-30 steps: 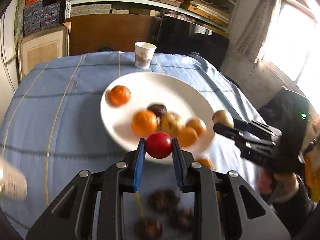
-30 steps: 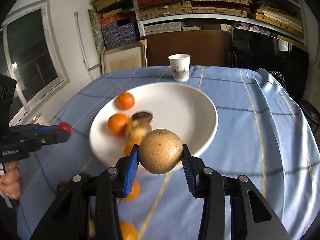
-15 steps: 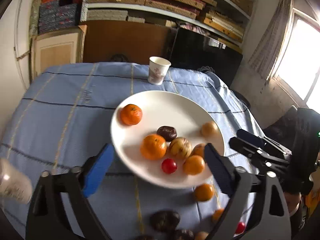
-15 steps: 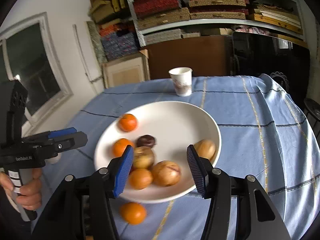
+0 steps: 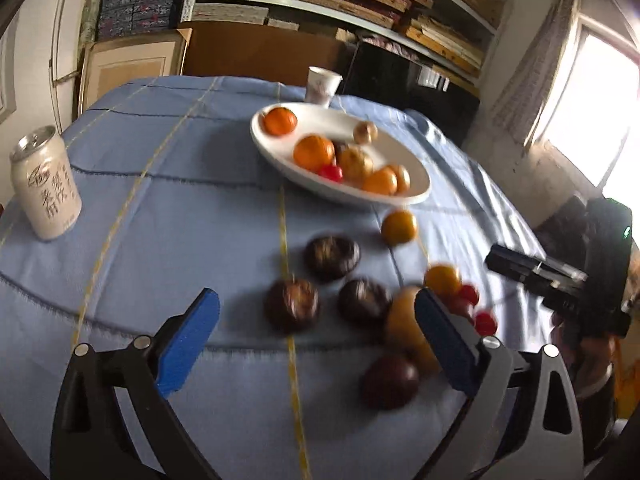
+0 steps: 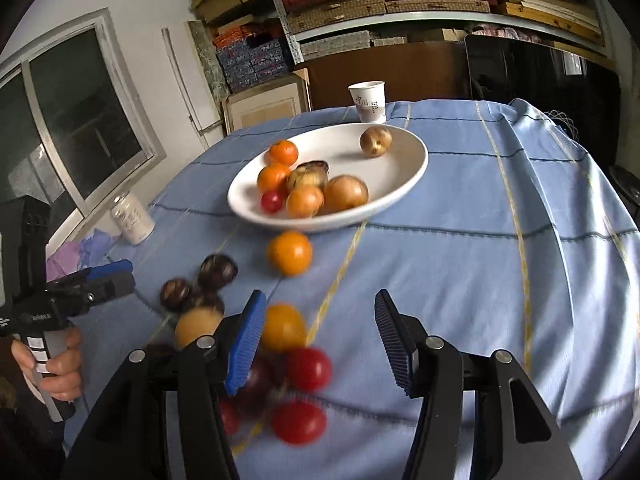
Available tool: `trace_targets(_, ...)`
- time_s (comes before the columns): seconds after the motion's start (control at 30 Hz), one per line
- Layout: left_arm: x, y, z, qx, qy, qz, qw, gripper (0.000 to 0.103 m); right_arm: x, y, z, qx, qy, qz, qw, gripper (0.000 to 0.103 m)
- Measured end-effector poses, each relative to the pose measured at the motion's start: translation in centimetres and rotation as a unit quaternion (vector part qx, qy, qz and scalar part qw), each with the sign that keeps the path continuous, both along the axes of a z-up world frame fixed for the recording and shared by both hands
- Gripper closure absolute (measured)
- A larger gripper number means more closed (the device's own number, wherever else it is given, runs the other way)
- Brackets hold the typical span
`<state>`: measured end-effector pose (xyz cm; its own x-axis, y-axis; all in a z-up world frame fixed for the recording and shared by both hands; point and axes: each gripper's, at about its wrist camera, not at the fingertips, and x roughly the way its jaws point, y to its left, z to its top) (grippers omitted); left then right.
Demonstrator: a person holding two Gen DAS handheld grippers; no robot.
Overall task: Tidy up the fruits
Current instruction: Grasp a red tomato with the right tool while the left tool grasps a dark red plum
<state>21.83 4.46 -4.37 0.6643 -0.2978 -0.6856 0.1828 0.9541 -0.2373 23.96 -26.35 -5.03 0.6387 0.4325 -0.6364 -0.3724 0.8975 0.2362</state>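
Both grippers are empty and wide apart, so the next fruit needs picking.

The left gripper [image 5: 316, 328] hangs over the dark fruits [image 5: 291, 299]; the right gripper [image 6: 318, 334] is over a red tomato [image 6: 308, 369] at 7 o'clock. The white plate [image 6: 404, 184] sits at 12 o'clock, part full, on a blue tablecloth [image 6: 480, 264] with a can [image 5: 45, 184], a paper cup [image 6: 368, 101] and shelves [image 6: 400, 20] behind.

Plate [image 6: 404, 184] of fruit mid-table, cup [image 6: 368, 102] behind it, can [image 5: 44, 184] far left, loose fruit [image 6: 289, 252] in front.
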Motion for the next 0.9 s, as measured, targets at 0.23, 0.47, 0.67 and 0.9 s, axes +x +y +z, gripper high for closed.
trace_targets(0.23, -1.5, -1.0, -0.7, 0.060, -0.014, 0.009, 0.9981, 0.006, -0.5, -0.9, -0.8, -0.021, 0.007, -0.016, 1.000, 0.046)
trace_targets(0.47, -1.0, -0.9, -1.0, 0.063, -0.004, 0.013, 0.9979, 0.005, -2.3, 0.3, -0.6, -0.081, -0.015, 0.038, 0.996, 0.046)
trace_targets(0.67, -0.9, -1.0, -1.2, 0.065, 0.003, 0.014, 0.9978, 0.005, -3.2, 0.0, -0.9, -0.066, 0.004, 0.087, 0.994, 0.049)
trace_targets(0.9, -0.7, -0.9, -1.4, 0.064, 0.008, 0.014, 0.9978, 0.005, -3.4, 0.7, -1.5, -0.068, 0.019, 0.105, 0.992, 0.053)
